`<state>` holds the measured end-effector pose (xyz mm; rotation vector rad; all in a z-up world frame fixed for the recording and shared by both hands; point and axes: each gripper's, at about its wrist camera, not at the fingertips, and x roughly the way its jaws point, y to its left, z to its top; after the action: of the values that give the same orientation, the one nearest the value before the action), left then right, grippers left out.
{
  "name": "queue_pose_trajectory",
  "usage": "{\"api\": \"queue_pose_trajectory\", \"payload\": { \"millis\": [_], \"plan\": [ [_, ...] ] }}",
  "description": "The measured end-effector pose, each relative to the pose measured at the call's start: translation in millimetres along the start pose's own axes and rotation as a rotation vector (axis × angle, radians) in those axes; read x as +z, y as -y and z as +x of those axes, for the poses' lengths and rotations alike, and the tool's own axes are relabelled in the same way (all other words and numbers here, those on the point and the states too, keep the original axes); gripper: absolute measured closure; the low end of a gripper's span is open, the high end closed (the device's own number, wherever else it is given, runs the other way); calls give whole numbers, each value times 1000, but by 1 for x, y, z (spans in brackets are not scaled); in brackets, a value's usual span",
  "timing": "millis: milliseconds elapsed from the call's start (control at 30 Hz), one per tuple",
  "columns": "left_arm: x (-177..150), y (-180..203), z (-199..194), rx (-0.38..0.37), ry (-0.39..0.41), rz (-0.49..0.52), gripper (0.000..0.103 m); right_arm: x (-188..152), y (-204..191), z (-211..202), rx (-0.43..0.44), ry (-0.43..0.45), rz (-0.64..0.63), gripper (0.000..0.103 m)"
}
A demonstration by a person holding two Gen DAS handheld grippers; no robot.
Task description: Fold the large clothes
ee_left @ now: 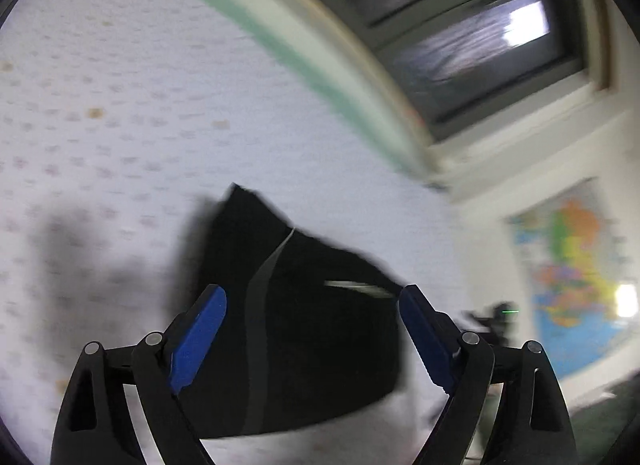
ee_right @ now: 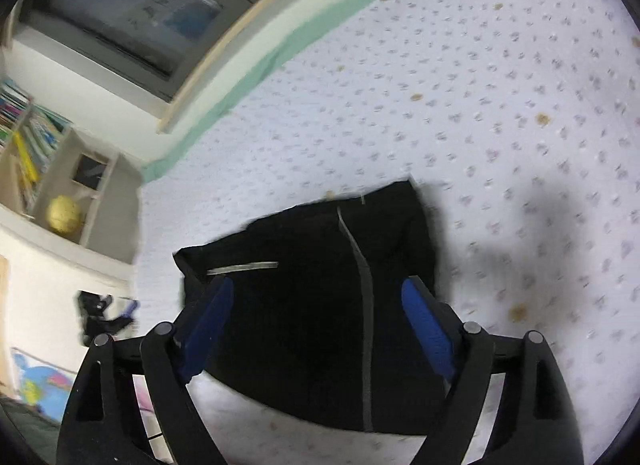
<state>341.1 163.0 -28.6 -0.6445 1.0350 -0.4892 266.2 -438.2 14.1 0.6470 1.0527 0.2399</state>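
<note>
White dotted bed sheet point(ee_left: 120, 113) with a green edge fills both views, and a folded black garment with grey stripes point(ee_left: 304, 329) lies on it at lower centre. Both the left gripper point(ee_left: 312, 341) and right gripper point(ee_right: 316, 329) stand spread wide, holding nothing, above the garment.

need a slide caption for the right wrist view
Open right gripper above a folded black garment with grey stripes, lying on a dotted white bedsheet.
</note>
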Motion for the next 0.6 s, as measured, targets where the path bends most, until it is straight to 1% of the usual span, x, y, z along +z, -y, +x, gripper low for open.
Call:
{"api": "queue_pose_trajectory", "payload": {
  "millis": [33, 100, 167, 200, 267, 367, 433, 467, 500, 533, 567, 600],
  "plan": [
    [2, -5, 14, 50, -24, -7, 14, 2, 1, 6, -22, -8, -9, 15],
    [7, -15, 42, 129, -59, -25, 14, 10, 4, 35, -125, -34, -78, 15],
    [15, -24, 74, 188, -107, -24, 14, 19, 7, 62, -183, -70, -137, 15],
    [20, -26, 87, 204, -121, -16, 14, 23, 12, 76, -199, -84, -154, 15],
    [29, -34, 109, 223, -152, -7, 14, 30, 20, 96, -221, -109, -174, 15],
    [39, -43, 133, 208, -188, -8, 14, 40, 41, 126, -224, -140, -180, 15],
    [45, -49, 148, 194, -212, -18, 14, 45, 54, 144, -189, -164, -156, 15],
    [48, -53, 155, 170, -227, -40, 14, 45, 58, 150, -174, -179, -139, 16],
    [49, -53, 159, 162, -227, -51, 15, 44, 61, 157, -159, -191, -125, 27],
    [49, -50, 160, 153, -208, -44, 25, 43, 61, 160, -145, -191, -128, 43],
    [48, -43, 158, 149, -187, -18, 41, 40, 54, 161, -141, -182, -169, 61],
    [49, -38, 159, 175, -189, 2, 78, 37, 45, 159, -203, -161, -215, 68]
  ]
}}
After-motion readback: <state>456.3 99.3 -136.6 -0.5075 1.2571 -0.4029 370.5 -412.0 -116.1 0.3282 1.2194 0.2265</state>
